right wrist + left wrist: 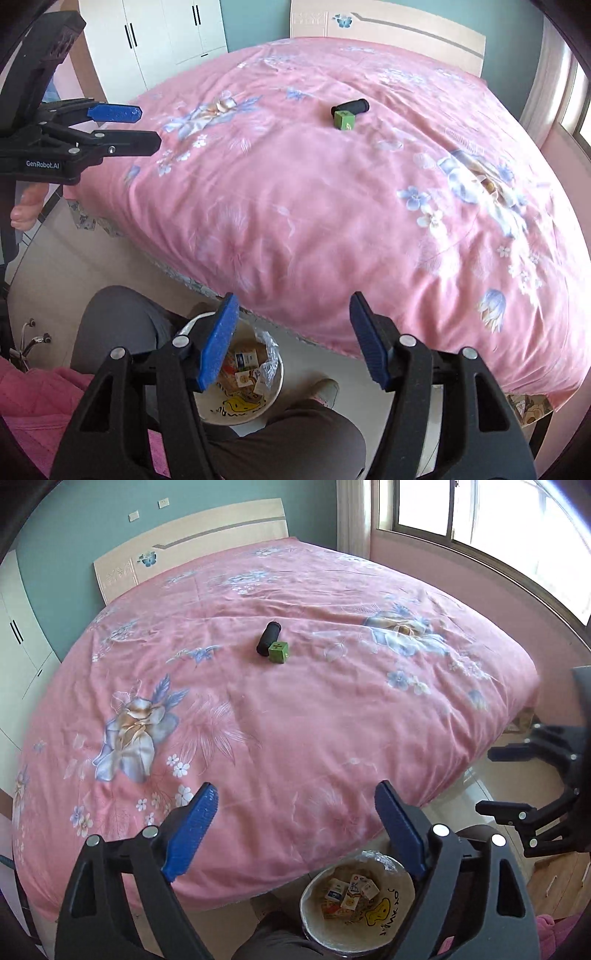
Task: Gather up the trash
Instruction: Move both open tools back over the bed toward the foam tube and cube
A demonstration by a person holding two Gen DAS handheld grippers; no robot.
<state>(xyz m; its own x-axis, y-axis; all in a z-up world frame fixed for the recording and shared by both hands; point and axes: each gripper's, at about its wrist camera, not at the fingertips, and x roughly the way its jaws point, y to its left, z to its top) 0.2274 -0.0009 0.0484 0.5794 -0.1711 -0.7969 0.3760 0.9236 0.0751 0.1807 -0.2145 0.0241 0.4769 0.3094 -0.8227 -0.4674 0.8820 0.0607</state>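
Grippers: your left gripper (295, 830) and right gripper (291, 339) both spread, empty.
Done: cartons in bin (402, 926), bottom centre.
Left: black roll (267, 638), green cube (279, 652), mid-bed.

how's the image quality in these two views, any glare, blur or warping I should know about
Left wrist view: the window is blown out white, and fisheye bends the bed into a dome. Right wrist view: evenly lit and mostly sharp, the green box readable, with dark corners and the same bulging distortion.
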